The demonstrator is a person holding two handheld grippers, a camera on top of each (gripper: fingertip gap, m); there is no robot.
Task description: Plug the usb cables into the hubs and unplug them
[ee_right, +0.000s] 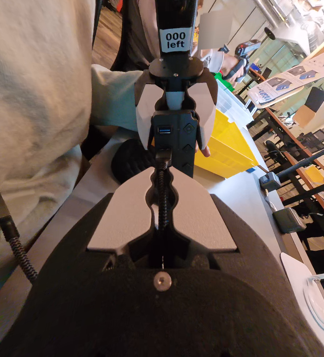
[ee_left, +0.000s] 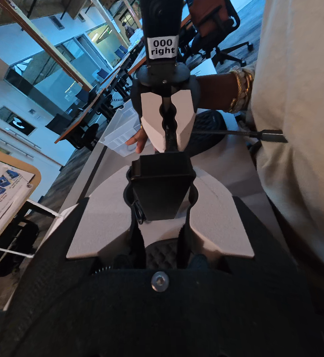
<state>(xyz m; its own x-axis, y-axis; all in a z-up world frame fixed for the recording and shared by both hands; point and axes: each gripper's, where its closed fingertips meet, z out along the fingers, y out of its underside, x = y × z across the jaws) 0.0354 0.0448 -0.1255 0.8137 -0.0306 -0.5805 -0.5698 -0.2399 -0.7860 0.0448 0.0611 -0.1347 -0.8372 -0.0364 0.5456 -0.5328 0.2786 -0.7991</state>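
My left gripper [ee_left: 161, 173] is shut on a black USB hub [ee_left: 163, 193], held above the white table [ee_left: 225, 164]. In the right wrist view the hub [ee_right: 184, 139] shows a free blue port near its top and a column of buttons. My right gripper [ee_right: 162, 171] faces it and is shut on a black braided USB cable [ee_right: 162, 197] just behind its plug [ee_right: 164, 155]. The plug sits in the hub's second port. The right gripper [ee_left: 170, 148] and the left gripper [ee_right: 174, 146] each also show in the other's view.
A second braided cable's plug [ee_left: 271, 135] hangs by the person's beige top [ee_left: 302, 116]. A black round pad [ee_right: 132, 160], a yellow bin [ee_right: 225, 150], a clear bin [ee_left: 122, 131] and two small grey boxes [ee_right: 286, 222] are on the table. Both grippers' tips are close together, under 4 cm apart.
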